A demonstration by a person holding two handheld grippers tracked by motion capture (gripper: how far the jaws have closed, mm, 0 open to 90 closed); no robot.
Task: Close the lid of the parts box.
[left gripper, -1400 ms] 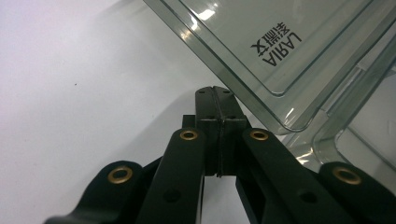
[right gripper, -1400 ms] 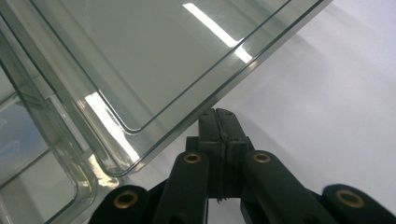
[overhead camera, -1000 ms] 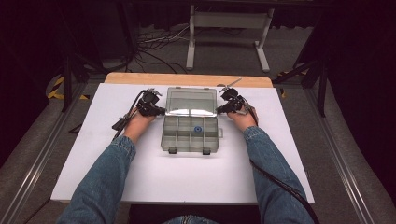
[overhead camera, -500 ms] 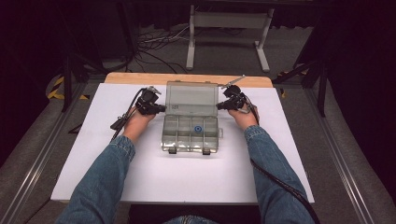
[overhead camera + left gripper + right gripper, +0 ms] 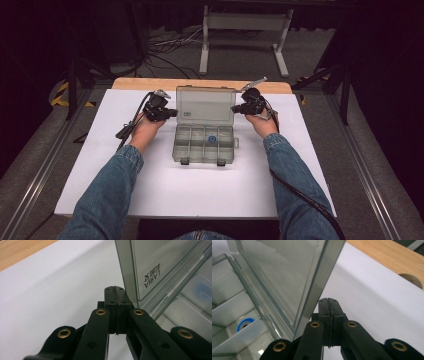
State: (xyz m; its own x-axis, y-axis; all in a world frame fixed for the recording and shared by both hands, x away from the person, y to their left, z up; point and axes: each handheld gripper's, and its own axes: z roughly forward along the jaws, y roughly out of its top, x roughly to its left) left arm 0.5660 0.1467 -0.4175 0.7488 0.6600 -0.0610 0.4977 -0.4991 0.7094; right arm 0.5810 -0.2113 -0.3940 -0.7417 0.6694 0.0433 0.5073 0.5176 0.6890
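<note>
A clear plastic compartment box [image 5: 204, 145] sits mid-table with its lid [image 5: 206, 105] raised nearly upright. One compartment holds a small blue ring [image 5: 212, 138]. My left gripper [image 5: 172, 113] is shut, and its tip rests at the lid's left edge. My right gripper [image 5: 235, 108] is shut too, at the lid's right edge. In the left gripper view the closed jaws [image 5: 114, 296] stand just beside the lid's side wall [image 5: 127, 272], which bears a label [image 5: 152, 277]. In the right gripper view the closed jaws [image 5: 328, 305] sit under the lid's edge [image 5: 322, 280], and the blue ring [image 5: 245, 323] shows below.
The box rests on a white table top [image 5: 150, 190] with a wooden strip [image 5: 150, 83] along the far edge. A metal stand [image 5: 245, 30] and cables lie on the floor beyond. Both forearms in denim sleeves flank the box.
The lid has swung up further, from leaning back to nearly upright. The right gripper rose a little with it; the left barely moved.
</note>
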